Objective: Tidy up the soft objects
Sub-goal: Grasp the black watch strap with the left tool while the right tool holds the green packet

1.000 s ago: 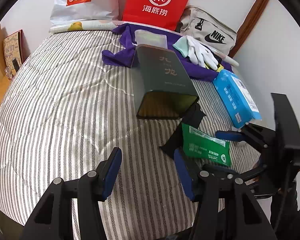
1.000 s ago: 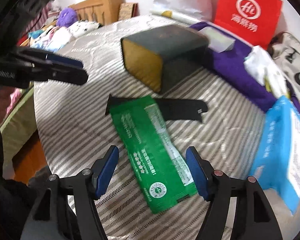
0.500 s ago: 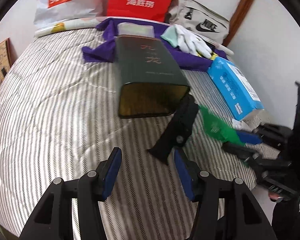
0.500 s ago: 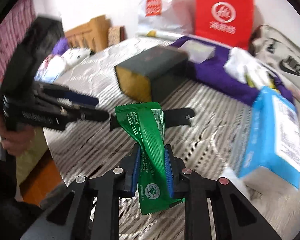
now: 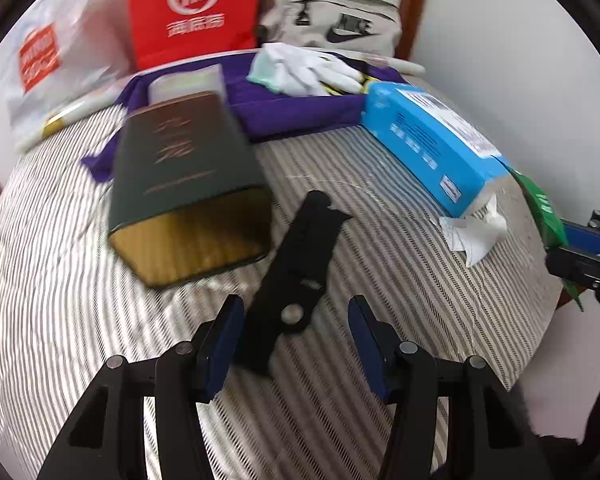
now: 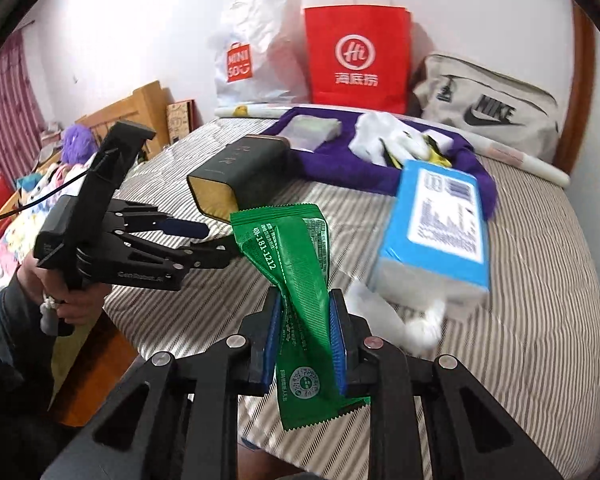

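My right gripper [image 6: 305, 334] is shut on a green foil packet [image 6: 296, 276] and holds it up above the striped bed; the packet also shows at the right edge of the left wrist view [image 5: 546, 216]. My left gripper [image 5: 296, 338] is open and empty, low over the bed, with the near end of a flat black strap-like piece [image 5: 296, 276] between its fingers. In the right wrist view the left gripper [image 6: 204, 244] is at the left. A blue tissue pack [image 5: 428, 144] lies to the right, with white tissue [image 5: 474, 232] pulled out.
A dark green box [image 5: 184, 184] lies on its side in the middle of the bed. Behind it are a purple cloth [image 5: 300, 112], white gloves [image 5: 304, 70], a red paper bag [image 5: 192, 12], a white Miniso bag [image 5: 52, 56] and a Nike bag [image 5: 332, 28]. The bed edge is near.
My right gripper closed on the green packet and lifted it off the bed to the right. My left gripper moved forward to the black piece.
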Demonstrator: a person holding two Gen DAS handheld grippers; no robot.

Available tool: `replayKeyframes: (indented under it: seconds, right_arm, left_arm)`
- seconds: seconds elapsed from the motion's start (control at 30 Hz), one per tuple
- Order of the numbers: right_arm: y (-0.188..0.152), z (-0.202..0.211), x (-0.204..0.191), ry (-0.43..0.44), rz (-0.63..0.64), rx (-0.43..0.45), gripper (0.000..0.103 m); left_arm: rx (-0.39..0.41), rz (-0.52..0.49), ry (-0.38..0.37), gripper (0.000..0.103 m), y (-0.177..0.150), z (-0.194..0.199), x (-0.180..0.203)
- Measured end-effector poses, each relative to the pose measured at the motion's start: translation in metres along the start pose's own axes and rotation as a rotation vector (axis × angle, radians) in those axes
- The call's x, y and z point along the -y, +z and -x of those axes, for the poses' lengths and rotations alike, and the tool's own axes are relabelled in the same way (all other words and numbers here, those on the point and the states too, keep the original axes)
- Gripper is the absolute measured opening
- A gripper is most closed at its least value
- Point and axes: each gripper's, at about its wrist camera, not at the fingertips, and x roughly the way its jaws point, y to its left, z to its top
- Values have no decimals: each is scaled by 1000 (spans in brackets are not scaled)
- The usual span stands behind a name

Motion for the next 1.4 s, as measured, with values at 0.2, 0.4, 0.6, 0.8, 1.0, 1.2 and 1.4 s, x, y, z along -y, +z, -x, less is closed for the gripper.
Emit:
replayKeyframes:
  seconds: [0.2, 0.4, 0.6, 0.8, 1.0, 1.2, 1.4]
  right_arm:
    - [-20, 3, 17, -17, -60, -26, 23]
    - [-28, 5, 28, -23, -94, -23, 23]
    - [-32, 6, 33, -19, -105, -17, 23]
    - [-36, 2, 38, -19, -120, -33, 23]
    - [-41, 3, 45, -31, -136, -35, 23]
    - [-45, -1, 47, -33, -149, -48, 23]
    - [-54, -9, 52, -59, -161, -88, 23]
  left_arm:
    - [7, -140, 149, 22, 3, -11, 25]
    - [-2, -95, 99, 21, -8, 3, 18]
    - [-28, -37, 54, 22, -20, 8, 16]
    - [-38, -34, 79, 41, -6, -3, 22]
    - [-34, -20, 84, 40, 7, -15, 27]
    - [-17, -31, 77, 20, 3, -12, 30]
    - [-1, 41, 52, 20, -9, 3, 21]
